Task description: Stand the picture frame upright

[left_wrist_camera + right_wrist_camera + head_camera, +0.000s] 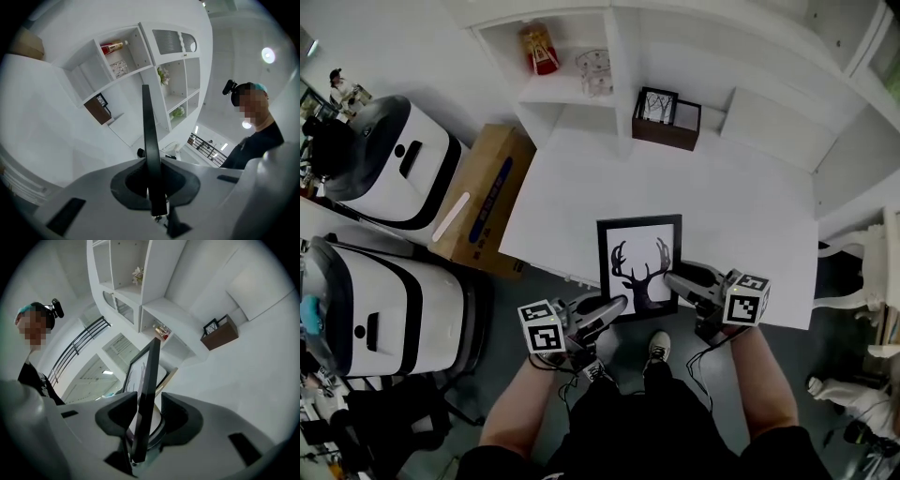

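Note:
The black picture frame (639, 262) with a deer-antler print is over the near edge of the white table (750, 216), its face turned up toward the head view. My left gripper (619, 305) is shut on the frame's lower left corner. In the left gripper view the frame's thin black edge (147, 136) runs straight up from between the jaws of my left gripper (152, 180). My right gripper (670, 278) is at the frame's right side. In the right gripper view the frame (147, 385) stands between the jaws of my right gripper (147, 420), with a gap at the right pad.
A brown box (667, 120) holding a small framed picture stands at the table's back. White shelves behind carry a red object (539, 49) and a glass piece (594, 70). A cardboard box (483, 197) and two white machines (384, 159) are at the left, and the person's feet are below the table edge.

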A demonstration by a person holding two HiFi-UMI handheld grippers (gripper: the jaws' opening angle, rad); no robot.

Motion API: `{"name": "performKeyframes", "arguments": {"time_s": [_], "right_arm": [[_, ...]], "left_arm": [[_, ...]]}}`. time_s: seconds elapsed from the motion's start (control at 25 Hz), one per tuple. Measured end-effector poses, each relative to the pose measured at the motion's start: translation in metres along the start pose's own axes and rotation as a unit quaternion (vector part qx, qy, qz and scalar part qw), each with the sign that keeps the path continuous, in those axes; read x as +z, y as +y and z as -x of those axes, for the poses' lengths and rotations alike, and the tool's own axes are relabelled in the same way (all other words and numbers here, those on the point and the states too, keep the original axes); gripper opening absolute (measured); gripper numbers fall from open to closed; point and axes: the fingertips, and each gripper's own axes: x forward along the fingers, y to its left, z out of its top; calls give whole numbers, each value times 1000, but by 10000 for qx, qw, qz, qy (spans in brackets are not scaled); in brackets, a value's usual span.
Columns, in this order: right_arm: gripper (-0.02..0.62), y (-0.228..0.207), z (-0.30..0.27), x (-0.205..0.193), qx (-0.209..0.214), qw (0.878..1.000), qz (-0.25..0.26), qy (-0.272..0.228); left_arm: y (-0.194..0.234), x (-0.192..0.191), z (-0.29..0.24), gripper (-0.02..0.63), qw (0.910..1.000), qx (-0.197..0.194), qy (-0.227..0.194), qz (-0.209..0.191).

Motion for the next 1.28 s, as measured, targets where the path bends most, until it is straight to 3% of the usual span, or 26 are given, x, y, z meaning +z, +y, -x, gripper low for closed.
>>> {"name": "performKeyframes", "arguments": {"time_s": [0.12, 0.24, 0.44, 0.8, 1.28], "right_arm": [[152, 34, -18, -14, 391, 9989, 72, 238], [107, 48, -21, -15, 738, 9964, 162, 380], [74, 74, -32, -21, 996, 9931, 406, 466], [54, 113, -57, -30, 808, 9918, 940, 296], [49, 153, -64, -32, 516, 9878, 1464, -143]], "left_arm": [[-14, 0, 26, 31, 9997, -181, 144, -121], [-19, 4, 28, 29, 9989, -282, 305, -219], [-26, 8, 52, 31, 9972, -264, 497, -487], [-25, 17, 90, 46, 9898, 103, 713, -1232], [-37, 37, 123, 77, 9819, 3, 695, -1763]]}}
